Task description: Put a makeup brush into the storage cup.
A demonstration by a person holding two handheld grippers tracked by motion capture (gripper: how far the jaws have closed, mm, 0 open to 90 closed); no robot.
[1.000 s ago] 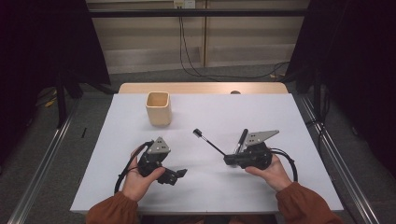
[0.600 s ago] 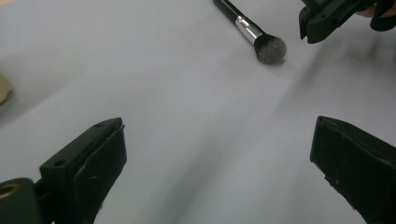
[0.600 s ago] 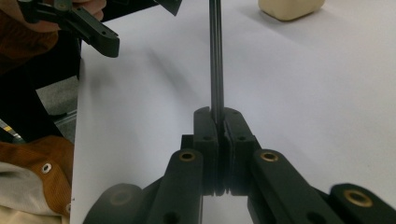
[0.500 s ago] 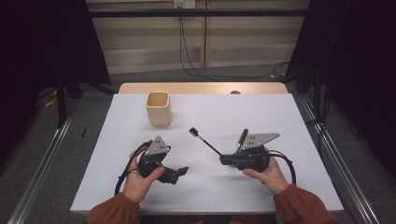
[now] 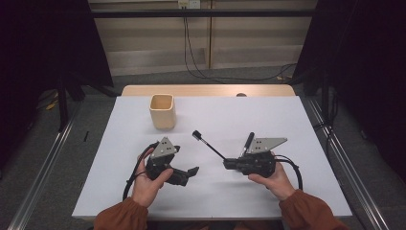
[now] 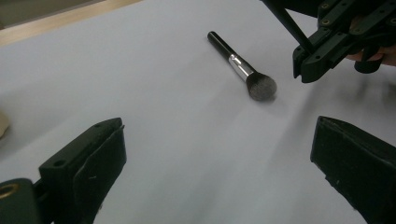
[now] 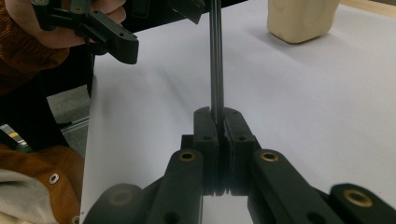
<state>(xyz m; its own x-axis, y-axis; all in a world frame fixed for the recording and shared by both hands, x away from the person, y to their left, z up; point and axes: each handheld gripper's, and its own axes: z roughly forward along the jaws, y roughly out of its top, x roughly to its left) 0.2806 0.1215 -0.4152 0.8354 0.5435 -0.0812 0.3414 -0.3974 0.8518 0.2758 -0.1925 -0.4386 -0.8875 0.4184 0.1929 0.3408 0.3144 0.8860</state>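
Note:
My right gripper (image 5: 226, 164) is shut on the end of a thin black stick (image 5: 209, 147), whose small dark head rises up and to the left over the white table (image 5: 268, 115). The right gripper view has the stick (image 7: 215, 70) running straight out from the closed jaws (image 7: 217, 122). My left gripper (image 5: 186, 160) is held open just left of it, with nothing between its fingers (image 6: 88, 161). In front of it a makeup brush (image 6: 243, 70) with a silver ferrule lies flat, its bristles close to the right gripper (image 6: 306, 70).
A beige cup (image 5: 163, 111) stands upright at the back left of the table, also seen past the stick (image 7: 301, 16). A wooden strip (image 5: 206, 90) runs along the table's far edge. Cables trail from both grippers toward the person's orange sleeves.
The right gripper and the stick it holds have drifted slightly to the left. The left gripper has stayed almost in place.

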